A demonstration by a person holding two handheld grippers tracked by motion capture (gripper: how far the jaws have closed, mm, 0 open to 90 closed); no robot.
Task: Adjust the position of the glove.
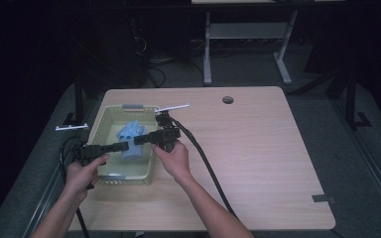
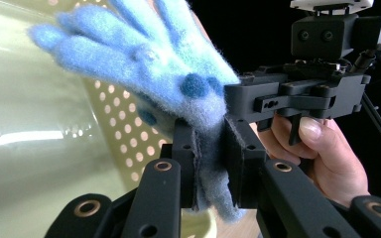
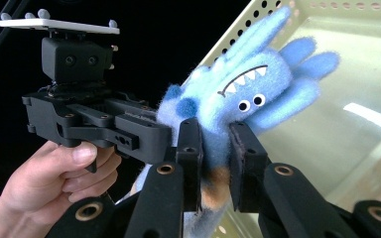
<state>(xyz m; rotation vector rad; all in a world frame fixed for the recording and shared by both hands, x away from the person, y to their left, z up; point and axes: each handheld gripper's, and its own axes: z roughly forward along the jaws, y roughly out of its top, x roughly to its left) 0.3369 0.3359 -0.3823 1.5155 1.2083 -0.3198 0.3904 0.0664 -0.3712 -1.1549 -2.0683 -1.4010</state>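
From the high view, the blue plush toy hangs over the pale green perforated basket at the left part of the desk, pinched from both sides: the left gripper comes in from the left and the right gripper from the right, their tips meeting at the toy. The step in hand looks like lifting the toy out of the basket with a shared grip, so both hands should rise together and at one pace, or the fabric will be pulled between them.

In the left gripper view, the fingers are closed narrow on a fold of the toy's grey-blue fleece, low on its body, while the fuzzy limbs fan upward in front of the basket wall. The hold is on loose fabric, so it is best kept firm and moved without jerks. The other gripper sits just beside.

In the right gripper view, the fingers clamp the toy below its toothy face, near an orange patch. This grip seems deeper; I would let it carry the weight and clear the basket rim before moving sideways.
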